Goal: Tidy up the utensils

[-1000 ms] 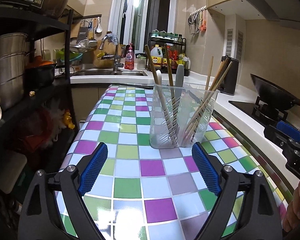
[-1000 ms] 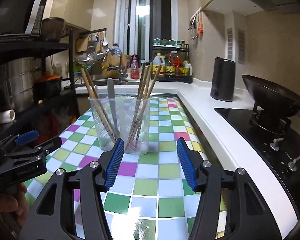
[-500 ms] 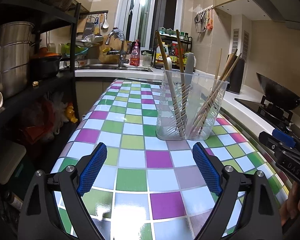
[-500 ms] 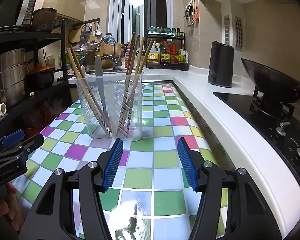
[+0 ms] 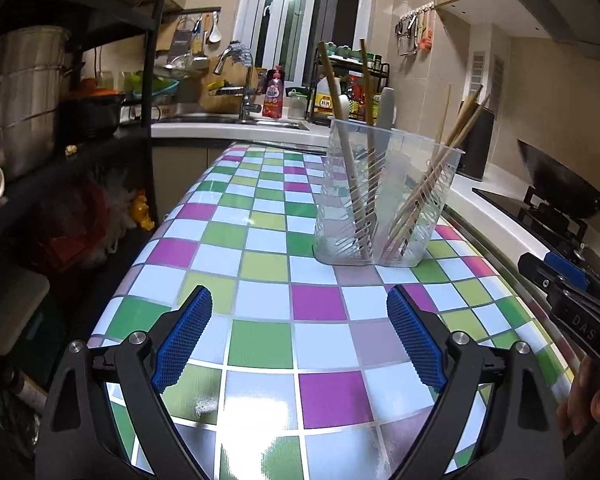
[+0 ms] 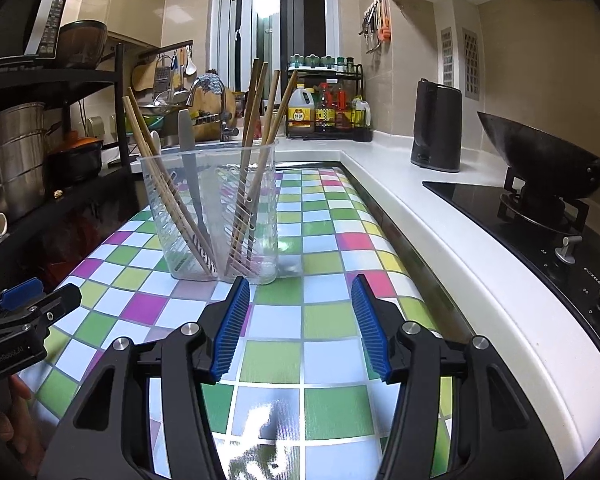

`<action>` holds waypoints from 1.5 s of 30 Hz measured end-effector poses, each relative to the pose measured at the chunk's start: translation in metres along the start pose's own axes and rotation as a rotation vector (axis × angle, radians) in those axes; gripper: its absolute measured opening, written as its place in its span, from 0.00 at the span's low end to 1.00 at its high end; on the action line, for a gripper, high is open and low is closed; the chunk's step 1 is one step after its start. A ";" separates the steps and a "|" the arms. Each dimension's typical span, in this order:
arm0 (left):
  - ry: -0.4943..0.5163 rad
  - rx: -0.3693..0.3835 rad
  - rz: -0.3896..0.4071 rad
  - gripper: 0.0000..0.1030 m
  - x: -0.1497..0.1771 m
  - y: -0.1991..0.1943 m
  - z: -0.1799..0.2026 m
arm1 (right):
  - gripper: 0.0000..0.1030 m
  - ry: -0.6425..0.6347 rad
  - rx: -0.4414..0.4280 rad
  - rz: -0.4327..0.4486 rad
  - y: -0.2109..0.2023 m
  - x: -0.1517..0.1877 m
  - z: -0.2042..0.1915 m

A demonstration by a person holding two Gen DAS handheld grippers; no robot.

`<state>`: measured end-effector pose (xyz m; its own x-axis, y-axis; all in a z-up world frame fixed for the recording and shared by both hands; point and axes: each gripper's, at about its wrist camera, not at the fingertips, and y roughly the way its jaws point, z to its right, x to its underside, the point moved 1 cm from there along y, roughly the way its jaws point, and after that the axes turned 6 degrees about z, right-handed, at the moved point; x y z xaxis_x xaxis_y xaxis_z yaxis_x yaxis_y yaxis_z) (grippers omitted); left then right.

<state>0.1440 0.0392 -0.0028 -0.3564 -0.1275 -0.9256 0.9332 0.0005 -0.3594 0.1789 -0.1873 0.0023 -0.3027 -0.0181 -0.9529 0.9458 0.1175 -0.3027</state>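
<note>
Already sorted: chopsticks (image 6: 256, 148) stand in the clear holder (image 6: 216, 216) on the checkered table (image 5: 260, 336).
Grippers: left gripper (image 5: 299, 334) and right gripper (image 6: 296, 322), 2 empty, jaws apart.
Risk: a bumped holder (light plastic) could tip, spilling utensils.

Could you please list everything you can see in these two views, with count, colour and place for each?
Utensil holder: one, clear plastic, two compartments, on the checkered table.
Chopsticks: several, wooden, in both compartments.
Grey utensil: one, left compartment in the right wrist view.
Kettle: one, dark, on the white counter.
Wok: one, black, on the stove.
Bottle rack: one, black, back counter.
Steel pot: one, left shelf.
Left gripper: open, empty.
Right gripper: open, empty.
</note>
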 end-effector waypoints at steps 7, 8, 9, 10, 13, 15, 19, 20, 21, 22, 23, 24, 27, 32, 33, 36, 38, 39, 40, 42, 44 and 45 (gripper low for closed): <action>0.043 -0.015 0.017 0.84 0.001 -0.003 0.009 | 0.52 -0.003 0.009 0.001 0.000 0.000 0.000; 0.038 -0.015 0.014 0.84 0.000 -0.003 0.009 | 0.52 -0.001 0.009 -0.001 0.000 0.000 0.001; 0.037 -0.016 0.014 0.84 0.000 -0.003 0.009 | 0.52 -0.002 0.011 -0.002 0.000 0.000 0.000; 0.039 -0.018 0.014 0.84 0.000 -0.003 0.009 | 0.52 -0.003 0.012 0.000 0.000 0.000 0.000; 0.051 -0.019 0.016 0.84 0.000 -0.003 0.011 | 0.52 -0.003 0.015 -0.001 -0.001 0.001 0.001; 0.049 -0.015 0.014 0.84 0.000 -0.003 0.011 | 0.52 -0.004 0.015 -0.002 -0.001 0.001 0.000; 0.037 -0.010 0.011 0.84 0.000 -0.002 0.009 | 0.53 -0.005 0.016 -0.003 -0.001 0.002 0.000; 0.037 -0.008 0.011 0.84 0.001 -0.002 0.009 | 0.55 -0.005 0.014 -0.005 0.000 0.002 0.001; 0.038 -0.006 0.011 0.84 0.001 -0.002 0.009 | 0.57 -0.006 0.014 -0.007 0.000 0.002 0.000; 0.039 -0.005 0.011 0.84 0.001 -0.002 0.009 | 0.58 -0.007 0.014 -0.008 0.000 0.002 0.000; 0.039 -0.005 0.012 0.84 0.001 -0.002 0.010 | 0.61 -0.007 0.014 -0.008 0.000 0.002 0.000; 0.040 -0.005 0.013 0.84 0.001 -0.003 0.010 | 0.62 -0.008 0.015 -0.008 -0.001 0.002 0.000; 0.040 -0.005 0.017 0.84 0.001 -0.004 0.010 | 0.64 -0.010 0.012 -0.013 0.000 0.002 0.000; 0.037 0.003 0.015 0.84 0.001 -0.003 0.009 | 0.72 -0.009 0.014 -0.013 0.000 0.002 0.001; 0.037 0.004 0.015 0.84 0.001 -0.004 0.009 | 0.76 -0.007 0.013 -0.014 0.000 0.002 0.001; 0.037 0.004 0.016 0.85 0.001 -0.003 0.009 | 0.87 -0.007 0.013 -0.013 0.000 0.002 0.001; 0.037 0.005 0.017 0.85 0.000 -0.004 0.009 | 0.90 -0.006 0.013 -0.018 0.001 0.002 0.000; 0.037 0.005 0.017 0.85 0.000 -0.003 0.010 | 0.91 -0.005 0.014 -0.019 0.001 0.002 0.000; 0.037 0.005 0.017 0.86 0.001 -0.004 0.009 | 0.91 -0.003 0.015 -0.021 0.001 0.002 0.001; 0.037 0.007 0.017 0.87 0.001 -0.004 0.010 | 0.93 -0.001 0.014 -0.021 0.000 0.002 0.001; 0.037 0.010 0.018 0.87 0.000 -0.005 0.010 | 0.94 -0.002 0.013 -0.021 0.000 0.002 0.001; 0.036 0.013 0.019 0.88 0.000 -0.005 0.010 | 0.95 -0.003 0.012 -0.022 0.000 0.002 0.000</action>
<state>0.1400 0.0290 0.0001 -0.3395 -0.0914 -0.9362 0.9404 -0.0100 -0.3400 0.1783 -0.1877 0.0001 -0.3233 -0.0237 -0.9460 0.9402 0.1050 -0.3240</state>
